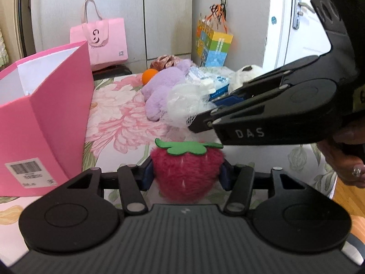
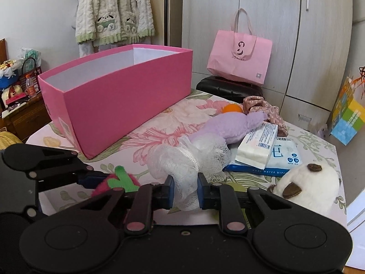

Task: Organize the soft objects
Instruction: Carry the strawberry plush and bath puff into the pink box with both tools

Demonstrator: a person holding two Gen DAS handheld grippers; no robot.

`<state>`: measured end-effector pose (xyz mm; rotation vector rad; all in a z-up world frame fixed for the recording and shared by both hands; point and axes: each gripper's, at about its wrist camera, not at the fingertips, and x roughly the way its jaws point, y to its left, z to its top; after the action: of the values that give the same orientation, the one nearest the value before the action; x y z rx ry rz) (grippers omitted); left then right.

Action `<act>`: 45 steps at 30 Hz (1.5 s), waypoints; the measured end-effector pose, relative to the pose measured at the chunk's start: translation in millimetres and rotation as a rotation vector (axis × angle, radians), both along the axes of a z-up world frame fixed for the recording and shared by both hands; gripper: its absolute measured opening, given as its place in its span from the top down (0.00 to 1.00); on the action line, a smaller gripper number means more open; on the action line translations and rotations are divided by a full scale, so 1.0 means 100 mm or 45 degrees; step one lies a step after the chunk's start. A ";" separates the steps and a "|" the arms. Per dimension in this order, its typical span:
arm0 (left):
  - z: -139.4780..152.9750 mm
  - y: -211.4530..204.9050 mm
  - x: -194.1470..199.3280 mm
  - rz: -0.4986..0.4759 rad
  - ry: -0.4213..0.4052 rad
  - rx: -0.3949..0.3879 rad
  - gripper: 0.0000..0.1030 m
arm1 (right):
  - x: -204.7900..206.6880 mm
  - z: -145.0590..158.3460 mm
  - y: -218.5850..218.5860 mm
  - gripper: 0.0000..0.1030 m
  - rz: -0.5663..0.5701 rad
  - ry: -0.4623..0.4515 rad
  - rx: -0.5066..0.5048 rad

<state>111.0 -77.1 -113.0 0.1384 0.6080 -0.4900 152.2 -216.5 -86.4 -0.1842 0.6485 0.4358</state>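
Beside pink box (image 2: 118, 100), both hand-held grippers angle downward.

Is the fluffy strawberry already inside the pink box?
No, the strawberry sits on the bed between the left gripper's pads, beside the pink box.

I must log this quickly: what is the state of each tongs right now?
Left tongs: closed on the strawberry plush.
Right tongs: closed on the white mesh bath sponge.
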 end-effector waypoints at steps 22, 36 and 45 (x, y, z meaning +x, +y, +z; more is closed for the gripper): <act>0.17 0.86 -0.05 0.092 0.171 -0.049 0.48 | -0.44 0.22 0.29 0.77 0.116 0.038 0.029; 0.42 1.23 -0.20 0.003 0.296 0.019 0.48 | -0.57 0.34 0.64 0.77 0.283 0.302 0.169; 0.92 1.51 -0.24 -0.017 0.242 0.043 0.48 | -0.52 0.73 0.88 0.76 0.410 0.310 0.185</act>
<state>86.6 74.0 -21.1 0.1289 0.8024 -0.5092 100.4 -128.4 -13.3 -0.0975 0.8258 0.8219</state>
